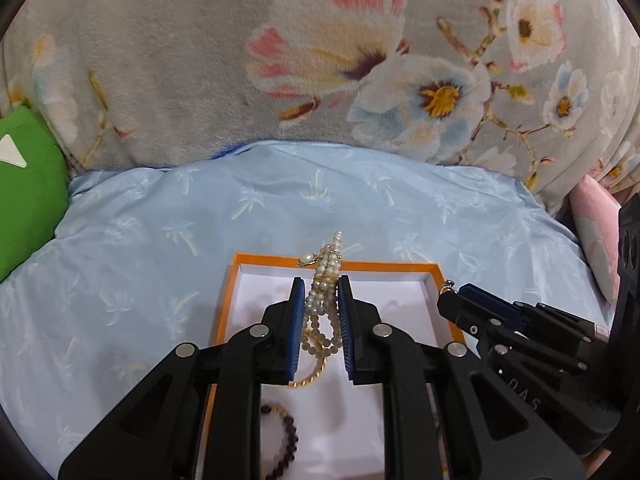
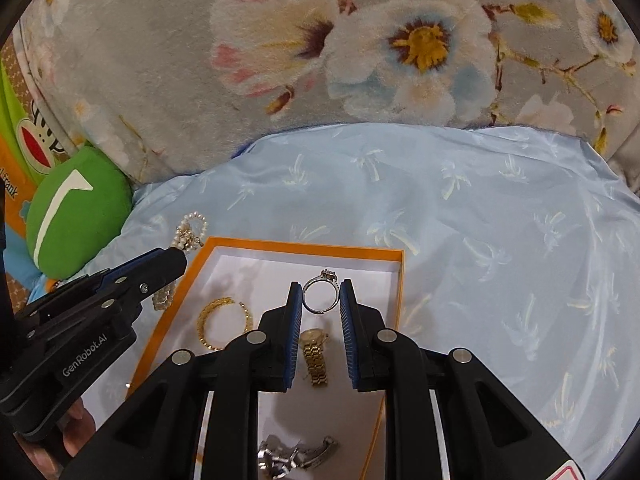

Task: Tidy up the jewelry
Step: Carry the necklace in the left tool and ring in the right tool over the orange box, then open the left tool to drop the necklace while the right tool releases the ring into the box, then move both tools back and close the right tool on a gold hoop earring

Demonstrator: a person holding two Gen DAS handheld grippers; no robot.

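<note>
My left gripper (image 1: 321, 286) is shut on a multi-strand pearl bracelet (image 1: 325, 304) that hangs between its blue pads above the orange-rimmed white box (image 1: 280, 260). The same bracelet (image 2: 188, 236) shows at the left gripper's tip in the right wrist view. My right gripper (image 2: 321, 290) is shut on a silver ring (image 2: 320, 294) with a stone on top, held upright over the box (image 2: 304, 249). In the box lie a gold chain bracelet (image 2: 224, 322), a gold watch (image 2: 314, 354), a silver watch (image 2: 296, 456) and a dark bead bracelet (image 1: 286, 432).
The box rests on a light blue cloth (image 1: 160, 220) with palm prints. A grey floral blanket (image 1: 200, 60) rises behind it. A green cushion (image 2: 76, 220) sits at the left, a pink one (image 1: 592, 236) at the right.
</note>
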